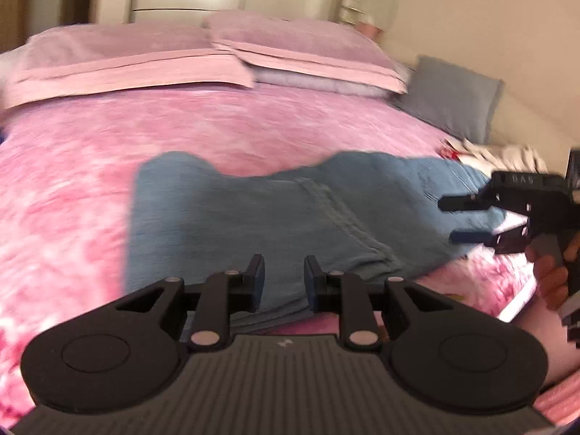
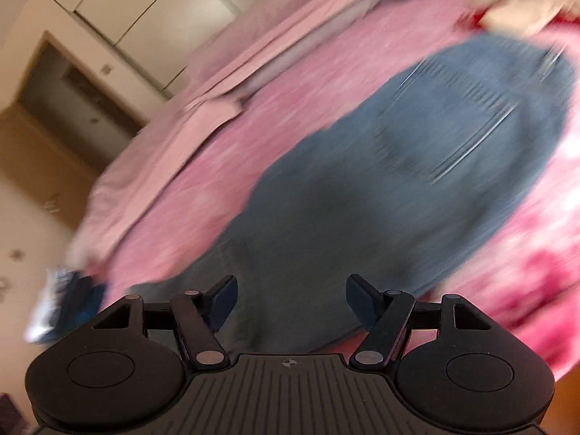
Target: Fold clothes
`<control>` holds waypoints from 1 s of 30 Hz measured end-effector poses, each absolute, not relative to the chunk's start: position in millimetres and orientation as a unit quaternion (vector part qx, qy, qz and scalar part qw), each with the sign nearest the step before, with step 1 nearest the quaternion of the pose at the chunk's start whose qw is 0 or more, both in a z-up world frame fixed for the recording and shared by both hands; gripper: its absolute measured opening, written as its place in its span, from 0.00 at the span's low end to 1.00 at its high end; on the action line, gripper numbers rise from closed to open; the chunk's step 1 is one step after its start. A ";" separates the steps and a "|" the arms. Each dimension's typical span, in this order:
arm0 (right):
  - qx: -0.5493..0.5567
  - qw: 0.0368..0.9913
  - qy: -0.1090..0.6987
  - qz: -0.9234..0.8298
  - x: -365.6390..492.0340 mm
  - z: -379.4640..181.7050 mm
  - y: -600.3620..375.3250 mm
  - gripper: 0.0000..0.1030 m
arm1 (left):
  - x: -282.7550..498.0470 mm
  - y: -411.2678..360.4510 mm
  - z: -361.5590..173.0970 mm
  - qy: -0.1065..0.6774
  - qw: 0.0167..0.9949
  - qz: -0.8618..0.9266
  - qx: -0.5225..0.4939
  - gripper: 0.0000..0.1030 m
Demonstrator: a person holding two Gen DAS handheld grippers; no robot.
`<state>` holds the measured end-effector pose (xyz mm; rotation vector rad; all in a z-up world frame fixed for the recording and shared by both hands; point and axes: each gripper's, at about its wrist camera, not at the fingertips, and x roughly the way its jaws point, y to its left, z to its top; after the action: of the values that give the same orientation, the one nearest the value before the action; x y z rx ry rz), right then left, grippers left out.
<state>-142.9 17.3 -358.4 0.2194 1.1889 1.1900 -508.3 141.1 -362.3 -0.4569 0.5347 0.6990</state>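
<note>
Lying flat across the pink mottled bedspread [image 1: 90, 166] is a pair of blue jeans [image 1: 253, 217], seams and a pocket outline showing in the denim; in the right wrist view the same jeans [image 2: 362, 195] are badly blurred. Little writing can be read: a few raised letters sit on the black body of the right tongs [image 1: 460, 219], too smeared to make out, and a small emblem marks the ribbed grey base in each view. The left tongs [image 1: 284, 277] hang just above the near edge of the jeans, blue pads apart with nothing between them. The right tongs [image 2: 291, 299] are likewise spread wide and empty, and in the left view they reach in over the right end of the denim, with the person's hand [image 1: 551, 279] on the handle. Two pink pillows [image 1: 119, 61] lie at the head of the bed, a grey cushion [image 1: 453, 98] stands against the wall, and a heap of pale and red cloth [image 1: 500, 156] sits just beyond the jeans. Cream wardrobe doors [image 2: 145, 11] stand past the bed.
</note>
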 end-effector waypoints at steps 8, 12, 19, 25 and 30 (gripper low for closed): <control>0.189 0.526 0.664 0.497 -161.6 -397.1 42.4 0.60 | -562.3 162.1 -365.0 0.231 0.851 0.379 -0.280 0.18; 0.203 0.525 0.675 0.477 -160.2 -406.2 48.2 0.54 | -572.9 166.7 -365.8 0.220 0.849 0.378 -0.295 0.18; 0.177 0.548 0.670 0.469 -173.1 -413.4 65.6 0.13 | -577.0 170.8 -376.3 0.211 0.842 0.378 -0.321 0.18; 0.067 0.658 0.447 0.602 -213.7 -343.6 74.0 0.02 | -569.8 171.5 -373.0 0.200 0.848 0.368 -0.325 0.18; 0.080 0.708 0.360 0.602 -200.5 -324.0 50.0 0.02 | -552.4 175.4 -377.1 0.211 0.852 0.355 -0.323 0.18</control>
<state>-200.5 50.0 -324.0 0.1766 0.7990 1.3378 -552.4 175.4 -377.1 -0.6804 0.4432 0.7469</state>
